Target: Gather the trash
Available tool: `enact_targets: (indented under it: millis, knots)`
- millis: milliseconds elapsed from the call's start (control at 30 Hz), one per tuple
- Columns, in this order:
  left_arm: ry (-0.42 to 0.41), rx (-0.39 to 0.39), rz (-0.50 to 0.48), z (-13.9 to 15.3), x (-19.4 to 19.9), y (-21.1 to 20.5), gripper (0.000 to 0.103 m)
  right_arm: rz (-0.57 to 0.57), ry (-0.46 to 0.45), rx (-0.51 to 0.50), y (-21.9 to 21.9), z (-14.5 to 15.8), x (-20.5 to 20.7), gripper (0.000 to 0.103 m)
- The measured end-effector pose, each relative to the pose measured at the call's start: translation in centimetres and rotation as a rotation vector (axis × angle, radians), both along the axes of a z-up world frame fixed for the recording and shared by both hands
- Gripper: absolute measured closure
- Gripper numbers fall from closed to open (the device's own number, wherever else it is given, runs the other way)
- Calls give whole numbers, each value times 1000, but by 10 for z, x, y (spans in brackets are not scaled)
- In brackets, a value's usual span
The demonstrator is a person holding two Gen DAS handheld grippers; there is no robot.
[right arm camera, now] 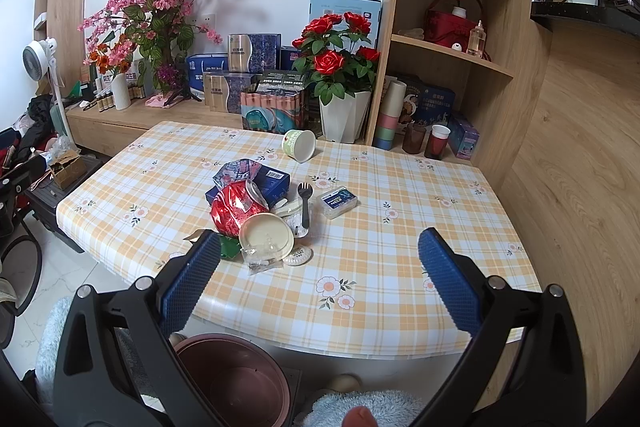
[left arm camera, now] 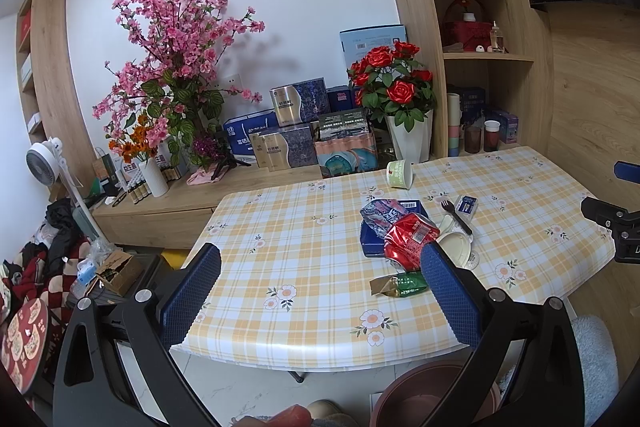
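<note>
Red foil wrapper point(right arm camera: 230, 213) lay in the trash pile mid-table point(right arm camera: 400, 247), and with both the left gripper point(left arm camera: 320, 291) and the right gripper point(right arm camera: 320, 267) holding jaws spread and empty, a careful grasp should probably start at the loose white lid point(right arm camera: 266, 237), avoiding the fork point(right arm camera: 305, 205), above the brown bin point(right arm camera: 236, 379).

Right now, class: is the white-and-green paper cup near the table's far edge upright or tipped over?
Tipped over: the white-and-green paper cup lies on its side on the checked tablecloth.
</note>
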State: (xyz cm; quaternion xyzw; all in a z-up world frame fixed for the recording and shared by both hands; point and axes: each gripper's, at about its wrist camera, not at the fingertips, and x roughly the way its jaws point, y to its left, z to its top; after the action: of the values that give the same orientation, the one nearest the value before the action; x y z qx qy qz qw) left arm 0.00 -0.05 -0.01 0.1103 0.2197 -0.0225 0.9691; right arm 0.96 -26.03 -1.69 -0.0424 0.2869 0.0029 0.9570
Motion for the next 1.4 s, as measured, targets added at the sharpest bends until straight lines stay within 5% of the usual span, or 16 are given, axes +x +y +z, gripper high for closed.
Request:
enact_targets:
  millis: [1167,1400]
  knots:
    - [8,0,0,-1,1,-1,5,-11,8,0,4,-10,0,6]
    - [26,-24,-18,-25,12,5,5,-31,38,10,-4,-23,11,6]
